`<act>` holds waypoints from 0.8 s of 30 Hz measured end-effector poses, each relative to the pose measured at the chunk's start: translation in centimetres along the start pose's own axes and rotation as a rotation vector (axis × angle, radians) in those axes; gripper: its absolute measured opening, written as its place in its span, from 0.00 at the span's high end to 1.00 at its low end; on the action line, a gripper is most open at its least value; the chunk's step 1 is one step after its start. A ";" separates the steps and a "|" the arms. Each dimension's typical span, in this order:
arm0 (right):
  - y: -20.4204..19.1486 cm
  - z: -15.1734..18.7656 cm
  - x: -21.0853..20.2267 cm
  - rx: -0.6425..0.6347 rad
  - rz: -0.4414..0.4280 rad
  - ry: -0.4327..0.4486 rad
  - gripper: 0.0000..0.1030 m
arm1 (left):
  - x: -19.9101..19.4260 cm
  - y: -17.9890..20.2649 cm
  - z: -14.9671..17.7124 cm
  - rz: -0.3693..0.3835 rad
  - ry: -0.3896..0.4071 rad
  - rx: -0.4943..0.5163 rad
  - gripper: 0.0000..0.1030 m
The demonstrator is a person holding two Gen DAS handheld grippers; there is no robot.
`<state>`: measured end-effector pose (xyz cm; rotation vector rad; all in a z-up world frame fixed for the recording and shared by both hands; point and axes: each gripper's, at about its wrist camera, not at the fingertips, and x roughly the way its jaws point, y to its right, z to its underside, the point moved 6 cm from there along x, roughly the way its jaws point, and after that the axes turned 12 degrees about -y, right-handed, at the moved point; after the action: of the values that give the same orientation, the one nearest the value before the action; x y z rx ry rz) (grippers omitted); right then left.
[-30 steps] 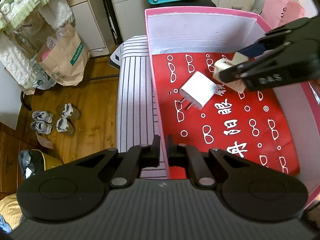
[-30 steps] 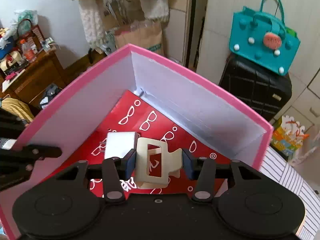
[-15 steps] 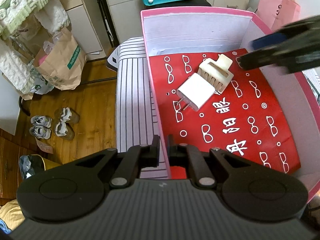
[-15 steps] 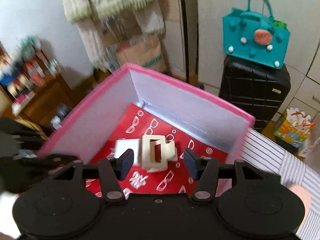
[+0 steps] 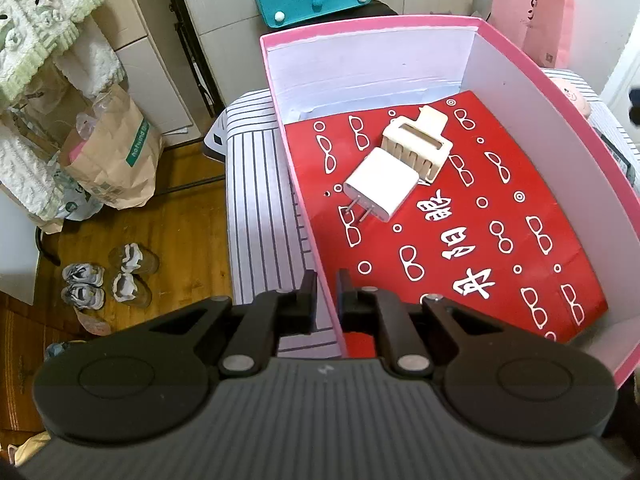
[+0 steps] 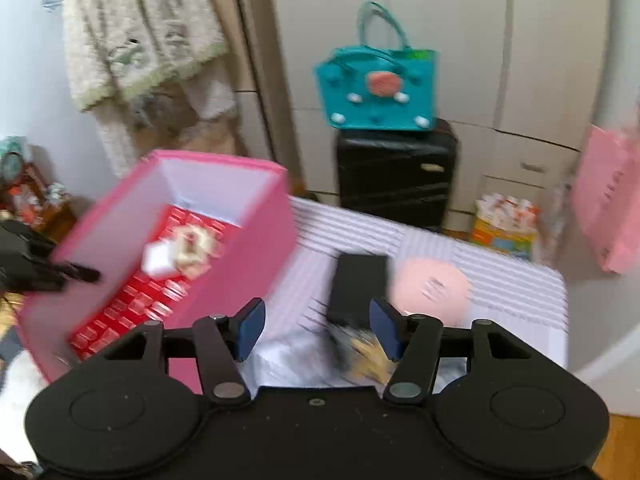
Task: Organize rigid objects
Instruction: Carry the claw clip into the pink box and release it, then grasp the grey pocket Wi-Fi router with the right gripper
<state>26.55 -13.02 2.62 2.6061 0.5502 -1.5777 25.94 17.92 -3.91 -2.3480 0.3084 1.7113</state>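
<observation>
Already lying in pink box (image 5: 552,80): white charger (image 5: 380,186), cream hair clip (image 5: 418,148), touching. Left gripper (image 5: 323,300) is pinching box wall; right gripper (image 6: 316,330) is opening, empty, hovering over striped surface (image 6: 500,280) where black slab (image 6: 358,284) and pink disc (image 6: 430,292) are waiting.

L claw (image 5: 325,298) pinching box wall (image 5: 298,184) | charger (image 5: 382,184) touching clip (image 5: 418,148)

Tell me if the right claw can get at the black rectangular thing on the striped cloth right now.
Probably yes. The right claw is empty, its jaws opening, and the black rectangular object lies flat on the striped cloth just ahead with nothing over it. The pink round item sits close beside it.
</observation>
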 end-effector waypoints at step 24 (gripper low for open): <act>7.5 6.3 7.1 -0.029 0.151 -0.103 0.31 | -0.7 0.4 0.7 -0.028 0.027 0.009 0.92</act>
<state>26.53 -19.46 -7.60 2.4630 0.3573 -1.6320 24.99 17.73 -3.44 -2.3590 0.2853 1.6637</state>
